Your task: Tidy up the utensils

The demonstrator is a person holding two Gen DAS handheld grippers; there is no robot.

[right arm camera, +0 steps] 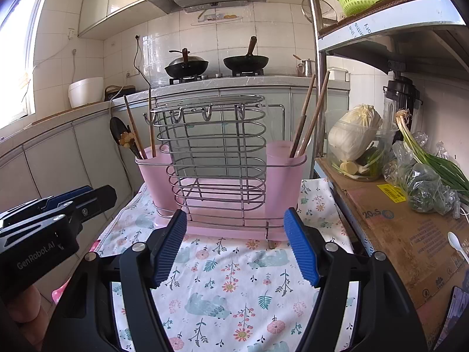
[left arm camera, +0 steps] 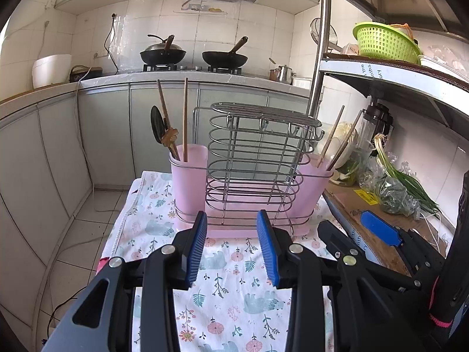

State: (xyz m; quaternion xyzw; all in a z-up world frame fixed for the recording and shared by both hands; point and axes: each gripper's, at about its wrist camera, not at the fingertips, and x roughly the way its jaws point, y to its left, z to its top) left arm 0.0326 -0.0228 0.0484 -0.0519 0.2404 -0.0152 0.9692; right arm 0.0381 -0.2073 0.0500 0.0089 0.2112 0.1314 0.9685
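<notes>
Both the left hand-held gripper (left arm camera: 231, 234) and right hand-held gripper (right arm camera: 236, 234) are released and empty. Just ahead, the wire-and-pink-plastic utensil caddy (right arm camera: 217, 176) holds wooden chopsticks (right arm camera: 307, 117) and a dark spoon (left arm camera: 158, 123); sorting looks largely done.

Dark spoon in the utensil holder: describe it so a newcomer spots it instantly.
Find the wire rack on the floral cloth. In its left pink cup, beside the chopsticks, stands the dark spoon, the only utensil with a broad oval bowl.
</notes>
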